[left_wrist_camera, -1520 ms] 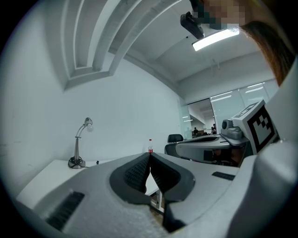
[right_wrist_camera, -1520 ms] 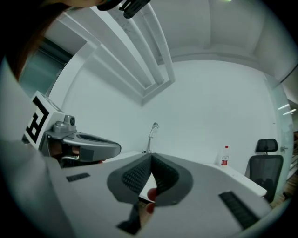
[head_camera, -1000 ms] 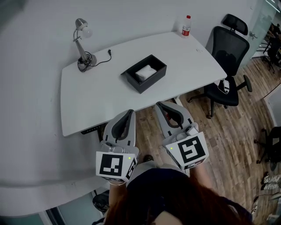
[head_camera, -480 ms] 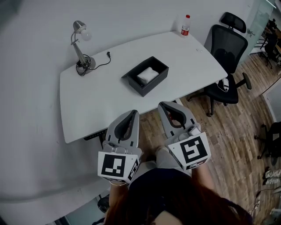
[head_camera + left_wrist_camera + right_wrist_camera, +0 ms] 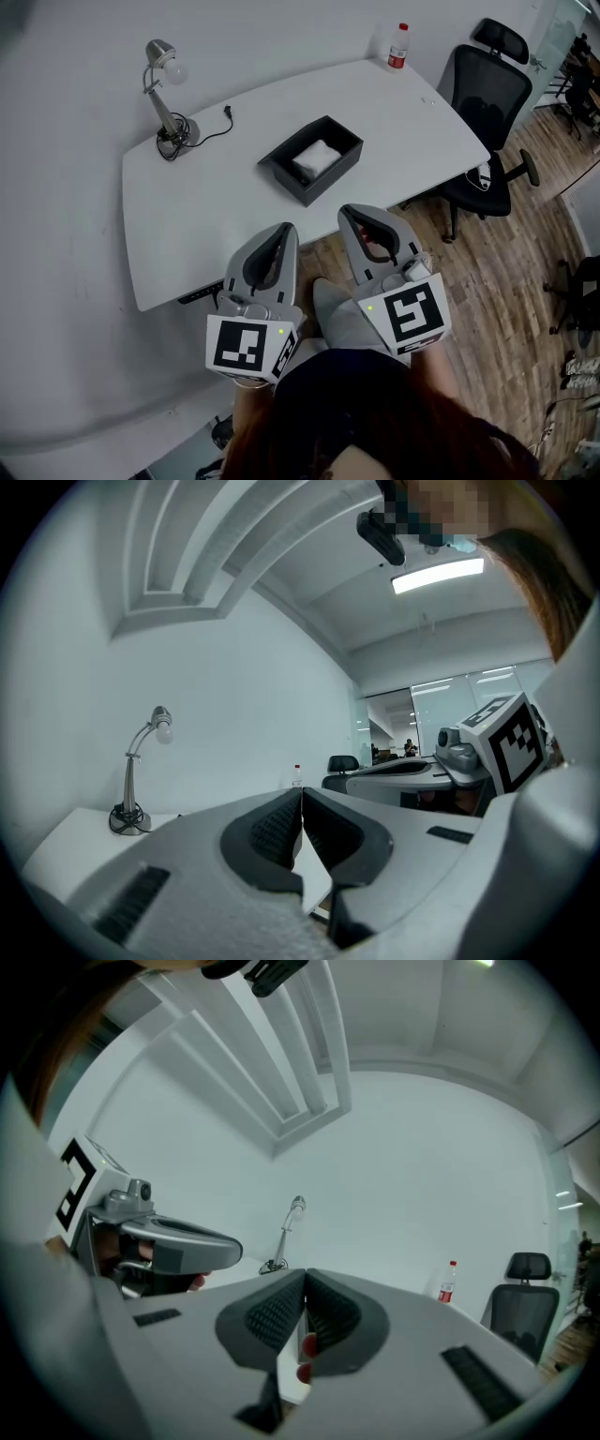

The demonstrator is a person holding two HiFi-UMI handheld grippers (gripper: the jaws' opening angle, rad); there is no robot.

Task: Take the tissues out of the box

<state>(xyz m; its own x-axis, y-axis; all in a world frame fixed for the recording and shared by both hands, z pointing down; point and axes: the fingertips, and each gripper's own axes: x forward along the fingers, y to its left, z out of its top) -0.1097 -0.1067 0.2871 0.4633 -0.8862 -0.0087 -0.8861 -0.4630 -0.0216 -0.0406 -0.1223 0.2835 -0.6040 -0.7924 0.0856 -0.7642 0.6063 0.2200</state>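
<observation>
Table (image 5: 206, 220) closer; box (image 5: 334, 174) and tissues (image 5: 314, 157) in head view only.

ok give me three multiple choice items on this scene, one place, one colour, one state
1. Where on the table does the desk lamp stand? A far right corner B far left corner C near edge
2. What colour is the tissue box? A black B white C red
3. How do the left gripper's jaws stand? A wide open B shut on a tissue C shut, empty
Answers: 1 B, the head view shows it there; 2 A, dark walls surround white tissues; 3 C, the left gripper view shows them together, nothing between.
</observation>
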